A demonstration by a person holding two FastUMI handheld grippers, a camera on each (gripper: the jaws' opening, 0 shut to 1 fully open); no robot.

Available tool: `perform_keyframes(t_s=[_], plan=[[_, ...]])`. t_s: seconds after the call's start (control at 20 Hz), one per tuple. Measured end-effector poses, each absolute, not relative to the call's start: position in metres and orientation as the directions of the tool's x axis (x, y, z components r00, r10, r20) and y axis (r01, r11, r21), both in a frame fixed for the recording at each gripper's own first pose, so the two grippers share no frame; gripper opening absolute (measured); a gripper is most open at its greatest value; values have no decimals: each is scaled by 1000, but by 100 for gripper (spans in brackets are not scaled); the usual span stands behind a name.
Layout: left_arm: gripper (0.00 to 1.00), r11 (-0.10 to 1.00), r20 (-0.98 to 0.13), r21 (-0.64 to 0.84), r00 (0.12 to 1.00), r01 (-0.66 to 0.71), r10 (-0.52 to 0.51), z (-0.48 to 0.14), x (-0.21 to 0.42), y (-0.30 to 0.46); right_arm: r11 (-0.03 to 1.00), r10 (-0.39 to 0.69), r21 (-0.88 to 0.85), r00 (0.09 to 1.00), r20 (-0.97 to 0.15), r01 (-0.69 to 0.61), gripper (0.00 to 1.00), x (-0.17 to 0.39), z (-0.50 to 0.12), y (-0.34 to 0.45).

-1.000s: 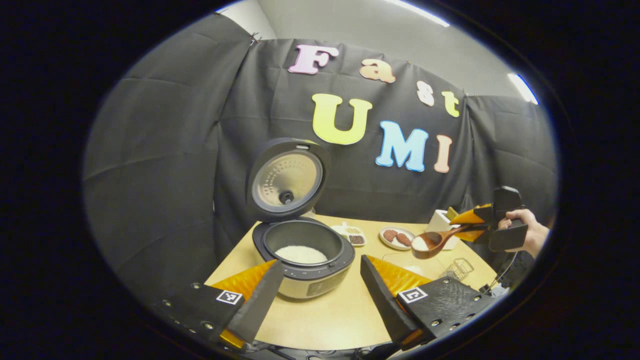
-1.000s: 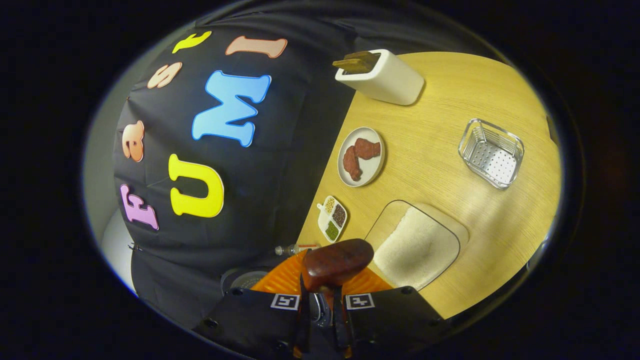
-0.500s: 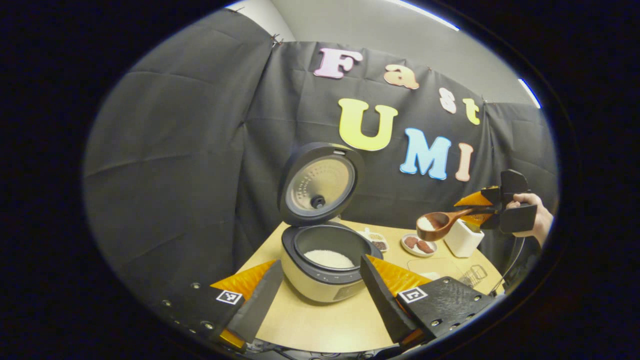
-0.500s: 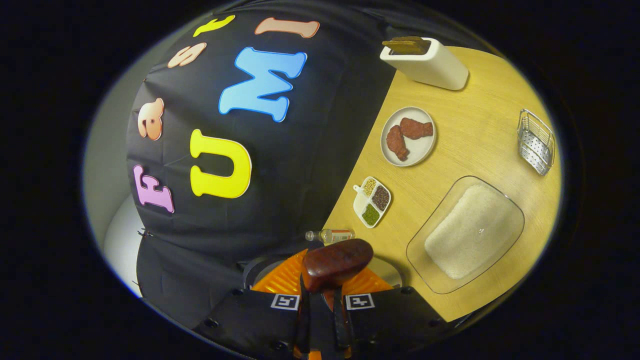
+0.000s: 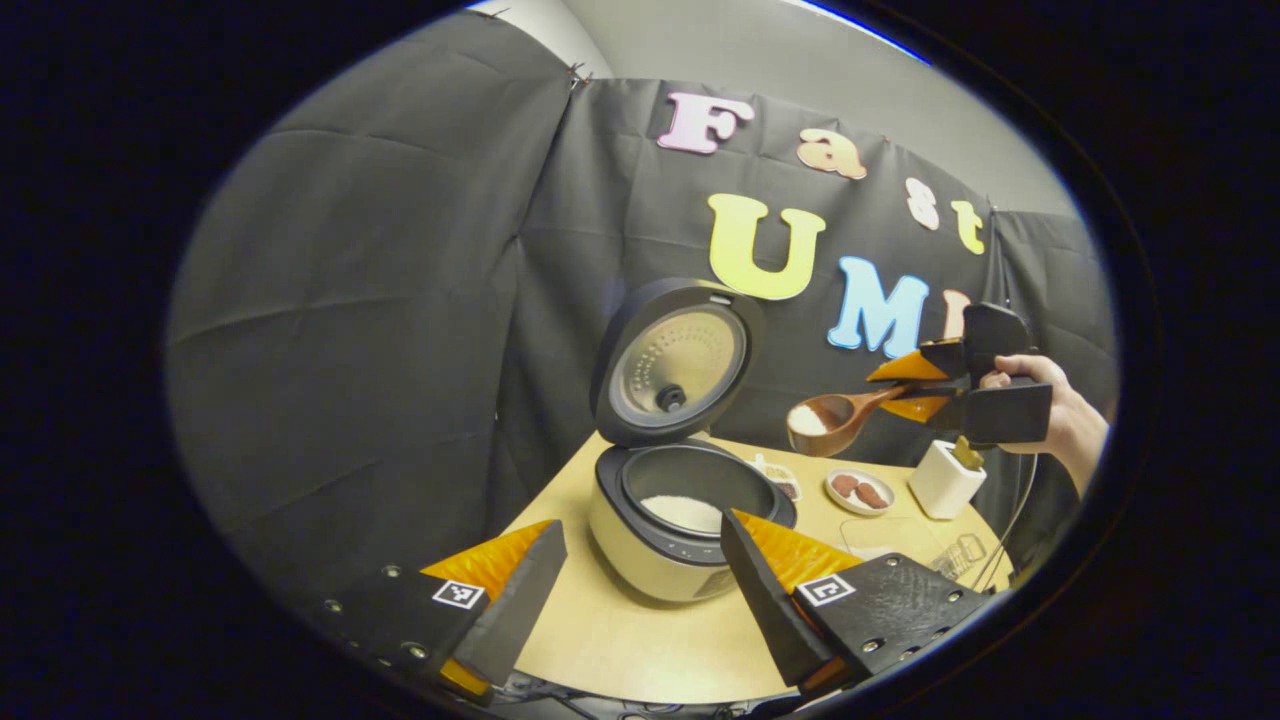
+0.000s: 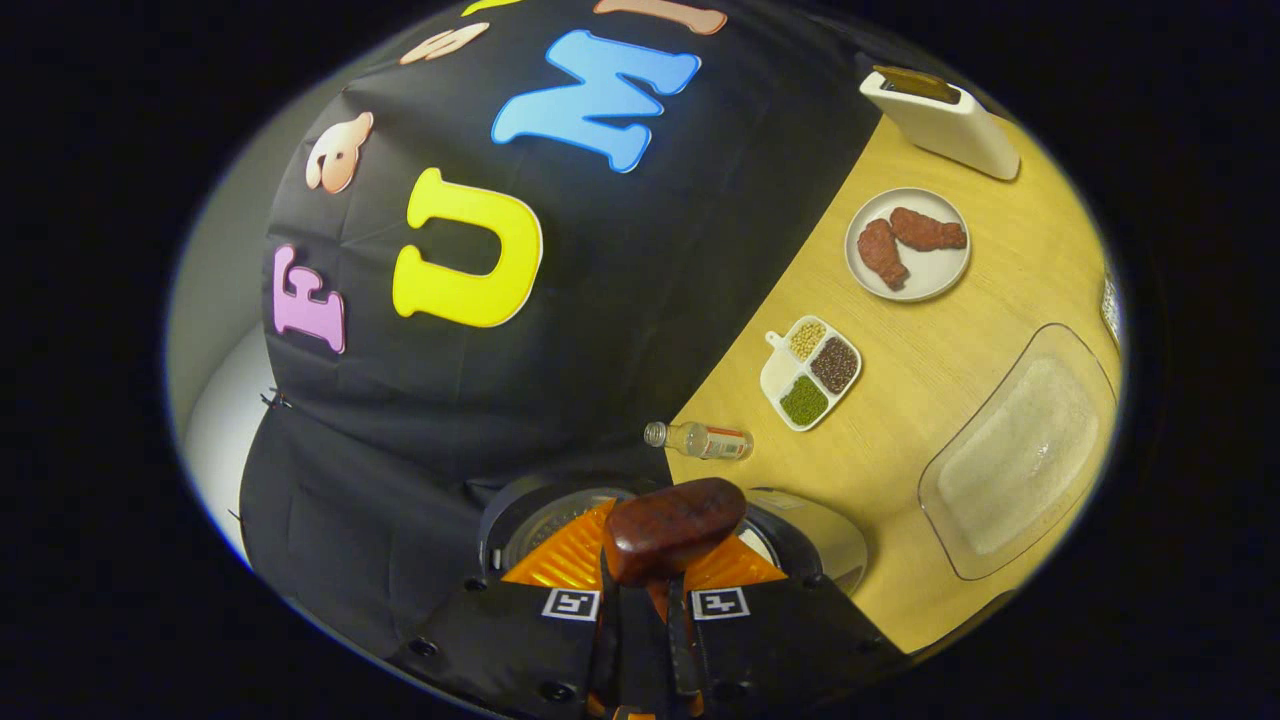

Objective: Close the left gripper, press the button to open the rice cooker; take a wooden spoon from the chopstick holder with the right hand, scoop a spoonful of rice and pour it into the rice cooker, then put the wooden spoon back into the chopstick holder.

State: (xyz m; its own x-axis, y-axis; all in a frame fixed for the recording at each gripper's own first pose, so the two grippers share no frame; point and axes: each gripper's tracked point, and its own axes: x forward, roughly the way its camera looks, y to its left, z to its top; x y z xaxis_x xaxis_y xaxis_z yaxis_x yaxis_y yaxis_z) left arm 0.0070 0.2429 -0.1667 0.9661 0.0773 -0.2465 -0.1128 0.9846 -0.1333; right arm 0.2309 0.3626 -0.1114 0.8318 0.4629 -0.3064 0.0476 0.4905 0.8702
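Loaded spoon carried up and toward the open cooker, pour comes next

You've lifted the wooden spoon [image 5: 838, 420] with rice away from the tray [image 6: 1020, 455], nearer the rice cooker [image 5: 680, 520]; right gripper [image 6: 646, 590] fingers clamp its handle, left gripper [image 5: 640, 590] fingers spread wide, holding nothing, above the table [image 5: 620, 640]

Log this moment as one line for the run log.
phase: carrying rice | right gripper: shut on wooden spoon, loaded, beside open rice cooker | left gripper: open, idle | not yet poured
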Motion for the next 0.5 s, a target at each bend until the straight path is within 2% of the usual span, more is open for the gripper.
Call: perform_keyframes(t_s=[0.05, 0.1, 0.15, 0.2, 0.35, 0.5], plan=[[97, 984, -249, -132, 965, -123, 88, -167, 6, 247, 507, 472, 861, 825, -311, 35, 19, 234, -112, 377], [96, 982, -252, -131, 963, -134, 98, -168, 3, 251, 530, 479, 848, 819, -315, 16, 19, 238, -115, 388], [96, 981, -255, -131, 961, -145, 108, -169, 1, 255, 561, 482, 828, 816, -320, -6, 14, 242, -117, 399], [98, 979, -260, -132, 958, -157, 119, -170, -1, 259, 604, 473, 796, 818, -329, -29, 19, 245, -120, 406], [97, 973, -275, -129, 950, -189, 148, -175, -9, 270, 746, 429, 657, 833, -349, -109, 19, 254, -132, 425], [97, 965, -297, -130, 938, -228, 182, -185, -15, 283, 804, 438, 562, 832, -341, -193, 19, 260, -137, 447]])
